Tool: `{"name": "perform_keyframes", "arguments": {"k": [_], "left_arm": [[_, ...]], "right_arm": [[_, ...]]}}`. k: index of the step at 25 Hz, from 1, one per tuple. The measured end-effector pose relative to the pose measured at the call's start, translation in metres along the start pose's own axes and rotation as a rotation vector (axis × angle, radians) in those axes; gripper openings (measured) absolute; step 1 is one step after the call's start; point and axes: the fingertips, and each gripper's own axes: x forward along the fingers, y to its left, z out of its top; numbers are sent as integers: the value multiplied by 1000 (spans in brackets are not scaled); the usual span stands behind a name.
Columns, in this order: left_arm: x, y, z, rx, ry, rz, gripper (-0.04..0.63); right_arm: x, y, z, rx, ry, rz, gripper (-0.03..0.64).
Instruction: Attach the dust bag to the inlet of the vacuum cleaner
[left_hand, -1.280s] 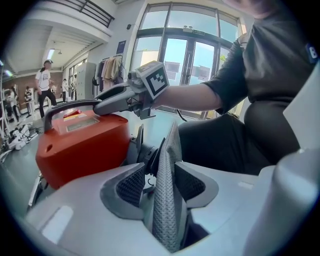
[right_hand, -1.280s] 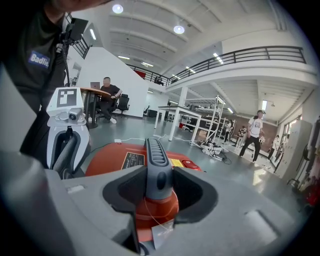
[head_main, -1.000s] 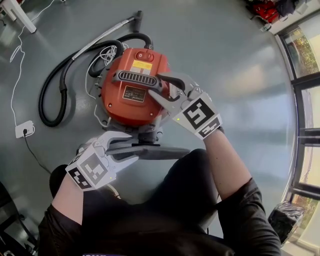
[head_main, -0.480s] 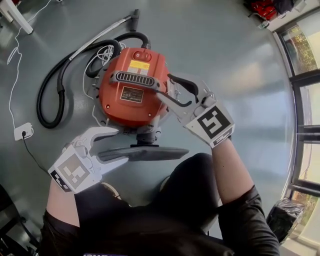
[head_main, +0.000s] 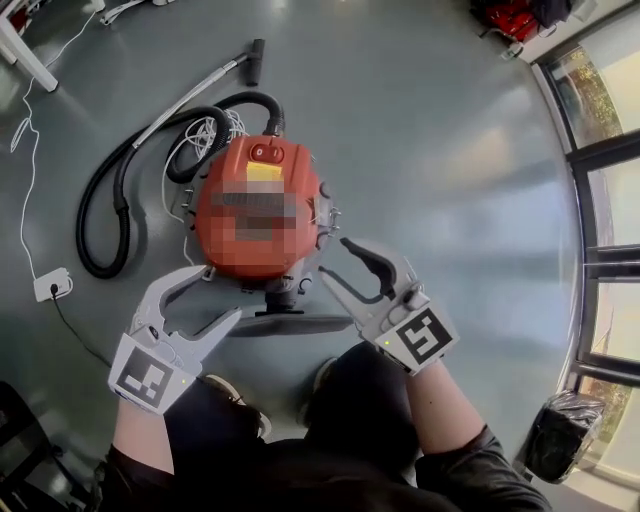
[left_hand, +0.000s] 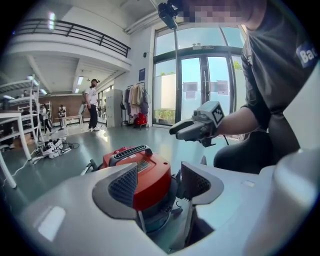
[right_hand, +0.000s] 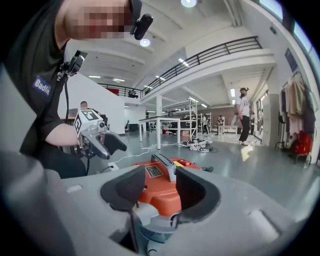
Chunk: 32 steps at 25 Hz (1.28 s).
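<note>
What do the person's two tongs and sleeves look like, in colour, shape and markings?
Both the left tongs and the right tongs are light grey plastic, with two curved jaws and dark ribbed pads. Each carries a cube with black-and-white square markers. The person wears a dark short-sleeved shirt.

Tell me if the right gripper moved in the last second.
Yes. The right gripper has pulled back off the vacuum toward the person, jaws open and empty.

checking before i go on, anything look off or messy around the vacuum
Nothing spilled or broken. The white cord lies in a loose tangle against the red vacuum cleaner, by the black hose loop.
</note>
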Motion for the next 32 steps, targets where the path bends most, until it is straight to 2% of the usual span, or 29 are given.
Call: {"name": "perform_keyframes", "arguments": {"k": [3,8,12,21,29,32], "left_arm": [[-14,4,24,-61,-48,46,298],[-43,6,62,-123,-44,113,276],[-63,-6,108,-150,-51,118,272],[-127,-46,214,-151,17,70,261],[-183,-82,290,-204,71,103,261],[-194,-96,317,-202,71,125,261]], "right_arm": [[-16,17,6,23,53,8,184],[-41,45,32,29,136,39,184],[-54,67,66,54,171,75,144],[-97,103,175,109,194,120,117],[-156,108,253,159,182,99,117],[-169,110,280,180,143,112,117]]}}
